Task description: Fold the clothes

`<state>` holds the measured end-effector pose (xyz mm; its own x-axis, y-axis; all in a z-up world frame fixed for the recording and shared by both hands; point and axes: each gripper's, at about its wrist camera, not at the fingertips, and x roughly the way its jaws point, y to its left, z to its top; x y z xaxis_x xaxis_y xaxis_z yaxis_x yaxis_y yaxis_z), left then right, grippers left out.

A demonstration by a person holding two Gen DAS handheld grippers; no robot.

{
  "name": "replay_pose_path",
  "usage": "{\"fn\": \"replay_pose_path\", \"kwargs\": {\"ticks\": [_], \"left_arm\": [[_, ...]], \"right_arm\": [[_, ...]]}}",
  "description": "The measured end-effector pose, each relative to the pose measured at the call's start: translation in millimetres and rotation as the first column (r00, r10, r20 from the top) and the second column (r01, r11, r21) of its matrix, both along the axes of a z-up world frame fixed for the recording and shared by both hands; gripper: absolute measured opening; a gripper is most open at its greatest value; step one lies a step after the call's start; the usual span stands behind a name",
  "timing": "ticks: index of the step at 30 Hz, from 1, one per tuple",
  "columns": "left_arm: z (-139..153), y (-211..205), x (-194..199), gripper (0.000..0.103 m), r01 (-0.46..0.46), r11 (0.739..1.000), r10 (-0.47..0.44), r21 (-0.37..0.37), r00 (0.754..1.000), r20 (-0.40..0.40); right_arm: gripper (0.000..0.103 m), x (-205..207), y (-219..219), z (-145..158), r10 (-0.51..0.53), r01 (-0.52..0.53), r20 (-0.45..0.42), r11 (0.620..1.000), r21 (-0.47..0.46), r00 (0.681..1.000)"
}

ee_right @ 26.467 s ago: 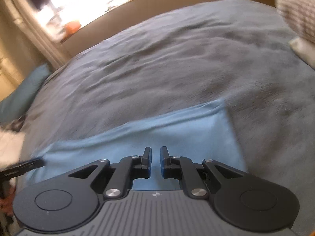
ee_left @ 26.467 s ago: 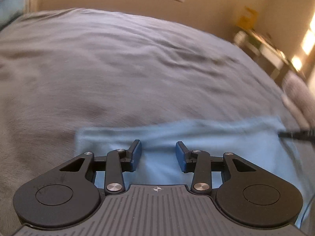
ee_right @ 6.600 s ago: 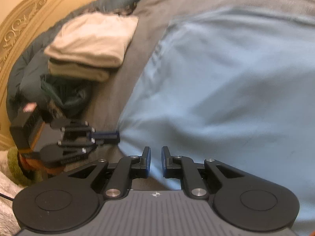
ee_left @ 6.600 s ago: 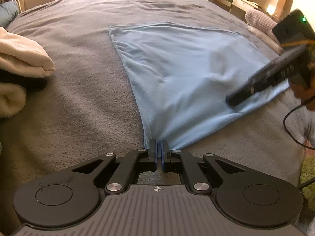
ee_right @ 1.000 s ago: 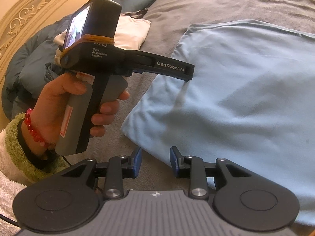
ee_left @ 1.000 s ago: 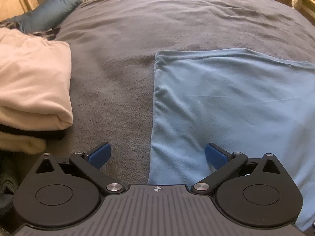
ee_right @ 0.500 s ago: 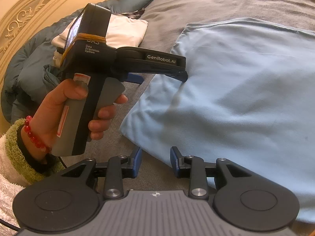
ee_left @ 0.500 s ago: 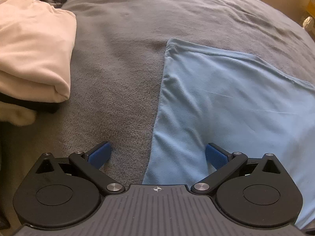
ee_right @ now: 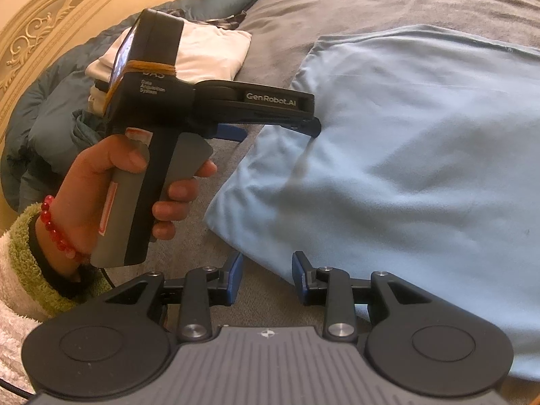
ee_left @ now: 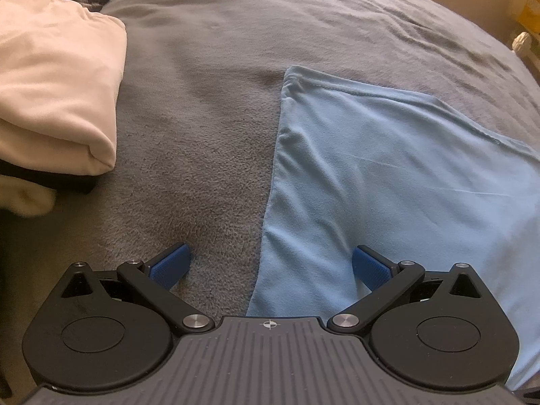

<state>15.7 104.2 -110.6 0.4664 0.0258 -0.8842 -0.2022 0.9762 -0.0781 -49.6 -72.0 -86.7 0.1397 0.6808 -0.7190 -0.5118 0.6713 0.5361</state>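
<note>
A light blue cloth [ee_left: 388,168] lies flat on the grey blanket [ee_left: 202,118]. My left gripper [ee_left: 270,263] is open wide and straddles the cloth's left edge, one pad over the blanket, the other over the cloth. In the right wrist view a hand [ee_right: 111,175] holds that left gripper [ee_right: 275,131], tilted down, with its near fingertip at the blue cloth [ee_right: 405,152]. My right gripper [ee_right: 266,270] is partly open just in front of the cloth's near corner. Nothing is pressed between its pads.
A stack of folded cream clothes [ee_left: 50,84] sits left of the cloth, also seen in the right wrist view as the cream stack [ee_right: 209,54]. A dark teal duvet [ee_right: 50,118] and a carved headboard [ee_right: 50,27] lie beyond. A green-cuffed sleeve [ee_right: 23,236] is at lower left.
The left gripper has dipped and rolled closer to the cloth's left edge, staying wide open. The right gripper has kept still.
</note>
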Motion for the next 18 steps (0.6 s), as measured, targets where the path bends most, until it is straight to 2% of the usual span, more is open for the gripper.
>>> {"fn": "replay_pose_path", "kwargs": {"ticks": [6,9,13,18], "left_arm": [[3,-1,-3,0.103,-0.003,1.000,0.003,0.006,1.000,0.021],[11,1,-10,0.103,-0.004,1.000,0.004,0.005,0.998,0.062],[27,8,-32,0.103,-0.010,1.000,0.012,-0.008,0.984,0.177],[38,8,-62,0.103,0.076,0.997,-0.064,-0.032,0.953,0.297]], "right_arm": [[0.035,-1,-4,3,-0.005,0.005,0.020,1.000,0.021,1.000],[0.035,3,-9,3,-0.025,0.024,0.019,0.999,0.032,1.000],[0.035,9,-19,5,-0.062,0.061,0.025,0.997,0.051,0.998],[0.035,19,-32,8,-0.123,0.120,0.041,0.991,0.066,0.992]]}}
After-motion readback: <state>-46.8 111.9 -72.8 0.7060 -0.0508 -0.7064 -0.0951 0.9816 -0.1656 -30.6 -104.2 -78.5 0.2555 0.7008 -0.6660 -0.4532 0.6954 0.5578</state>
